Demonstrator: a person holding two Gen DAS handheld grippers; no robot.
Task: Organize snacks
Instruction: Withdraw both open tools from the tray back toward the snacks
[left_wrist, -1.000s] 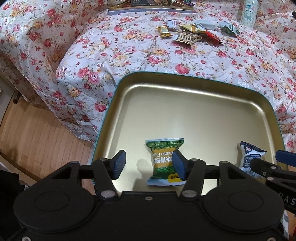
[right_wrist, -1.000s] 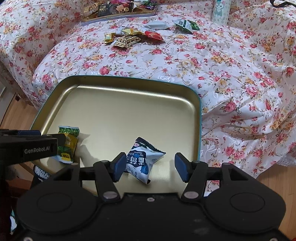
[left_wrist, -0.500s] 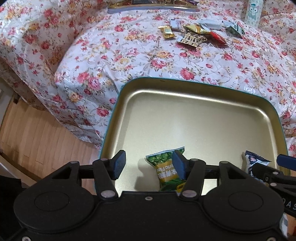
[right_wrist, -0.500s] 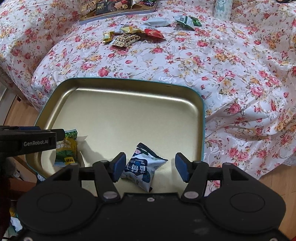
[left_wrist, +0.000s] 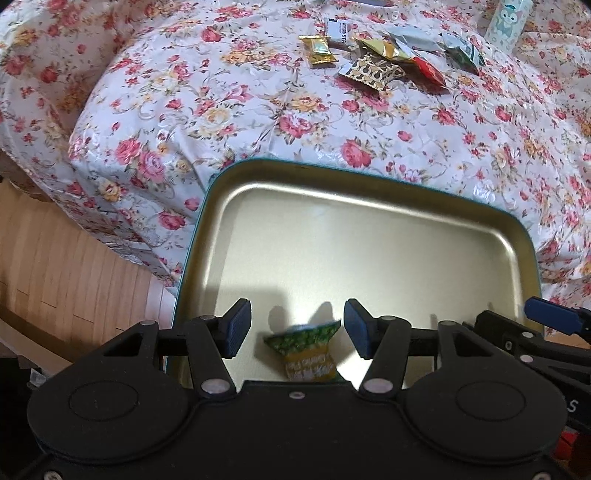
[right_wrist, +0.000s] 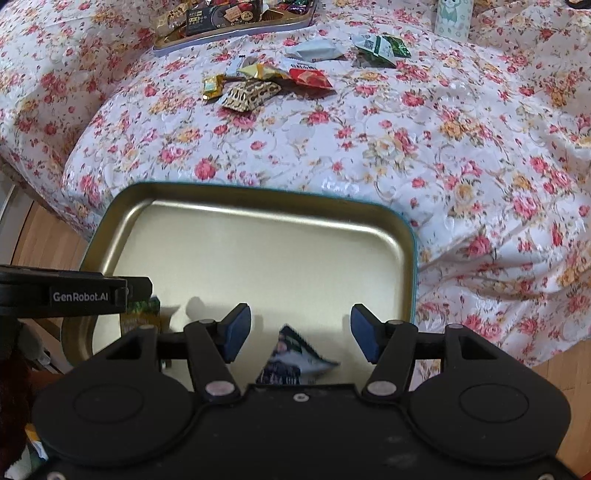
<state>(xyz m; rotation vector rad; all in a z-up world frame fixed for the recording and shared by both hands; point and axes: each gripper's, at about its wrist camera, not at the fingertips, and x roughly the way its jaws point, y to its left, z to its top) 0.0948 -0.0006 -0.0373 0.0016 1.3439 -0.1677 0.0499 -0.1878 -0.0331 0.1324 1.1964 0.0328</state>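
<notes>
Gold tray (left_wrist: 369, 206) holds a green-yellow snack packet (left_wrist: 308, 350) between the spread left tongs (left_wrist: 297, 328) and a dark-blue packet (right_wrist: 291, 360) (blurred) between the spread right tongs (right_wrist: 301, 332); neither is gripped, long axes unclear.

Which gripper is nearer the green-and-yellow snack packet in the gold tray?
Left. The left gripper hangs open directly over the green-and-yellow packet; the right gripper is off to its right, above the dark blue-and-white packet.

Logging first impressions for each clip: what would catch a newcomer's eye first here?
The gold tray at the near edge of the floral cloth, holding just a green-yellow packet and a dark blue-white packet. Each lies below an open gripper: left, right. A cluster of loose snacks lies farther back.
</notes>
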